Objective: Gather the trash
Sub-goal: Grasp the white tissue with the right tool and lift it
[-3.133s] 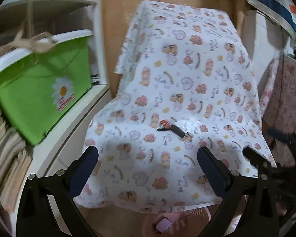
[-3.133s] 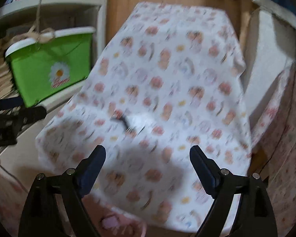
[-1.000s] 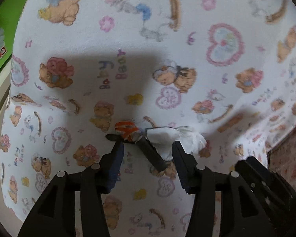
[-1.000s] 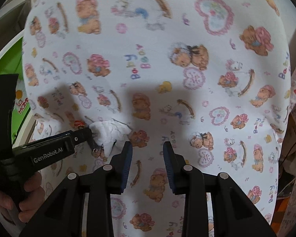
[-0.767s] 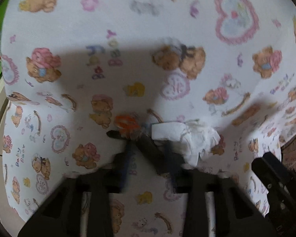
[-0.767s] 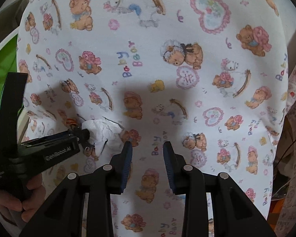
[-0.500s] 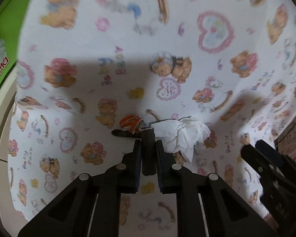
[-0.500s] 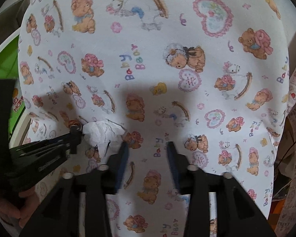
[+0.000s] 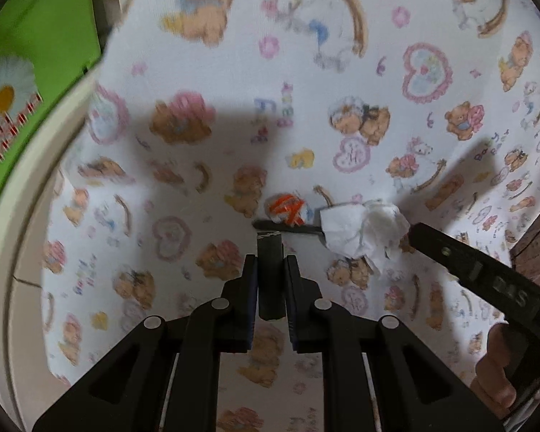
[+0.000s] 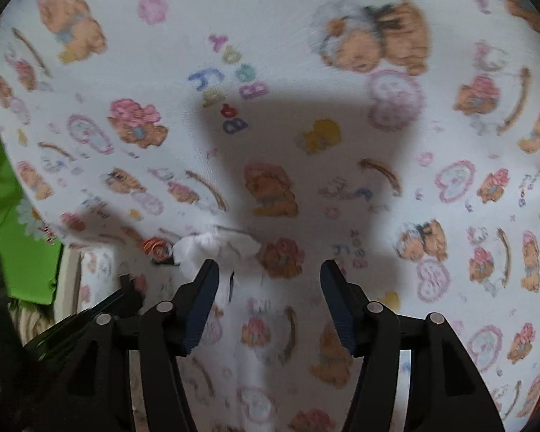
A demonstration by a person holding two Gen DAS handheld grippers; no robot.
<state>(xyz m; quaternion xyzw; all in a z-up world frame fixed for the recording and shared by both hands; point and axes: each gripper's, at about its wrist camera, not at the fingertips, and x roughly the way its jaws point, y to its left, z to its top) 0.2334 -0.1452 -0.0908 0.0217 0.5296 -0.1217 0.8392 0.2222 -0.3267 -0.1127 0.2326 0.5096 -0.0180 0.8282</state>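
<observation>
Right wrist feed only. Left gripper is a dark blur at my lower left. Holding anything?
Observer: Yes. The left wrist view shows the left gripper shut on a dark flat strip.
Operator: Where's my gripper against the tissue?
Observer: The right gripper is opening, with nothing clamped. From the left side, one of its fingers has its tip at the edge of the tissue.
Operator: Anything else on the cloth?
Observer: A thin black sliver lies just below the orange wrapper, running to the tissue.
</observation>
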